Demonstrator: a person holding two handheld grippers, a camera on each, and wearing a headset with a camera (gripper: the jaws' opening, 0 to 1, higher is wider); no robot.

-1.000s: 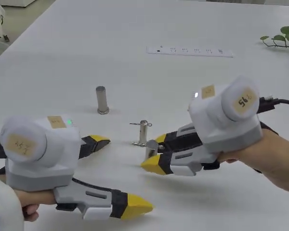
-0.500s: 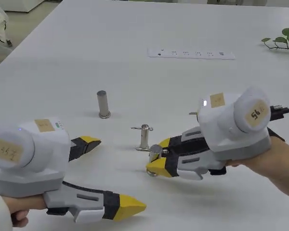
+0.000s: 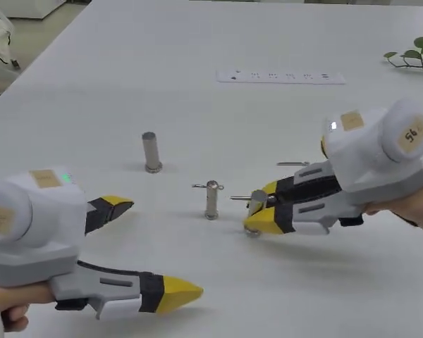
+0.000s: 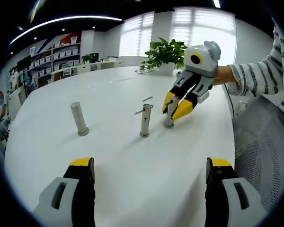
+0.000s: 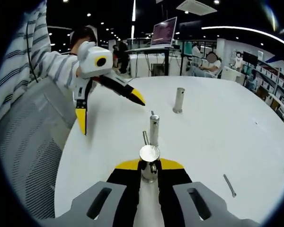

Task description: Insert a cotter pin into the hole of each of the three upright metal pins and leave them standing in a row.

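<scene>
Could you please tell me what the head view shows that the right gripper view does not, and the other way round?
Head view's own: a power strip and plant leaves. Right gripper view's own: a striped sleeve, a mesh chair and a monitor. Shared: the bare pin, the middle pin, the third pin clamped in the right gripper, a loose cotter pin, and the open left gripper.
</scene>
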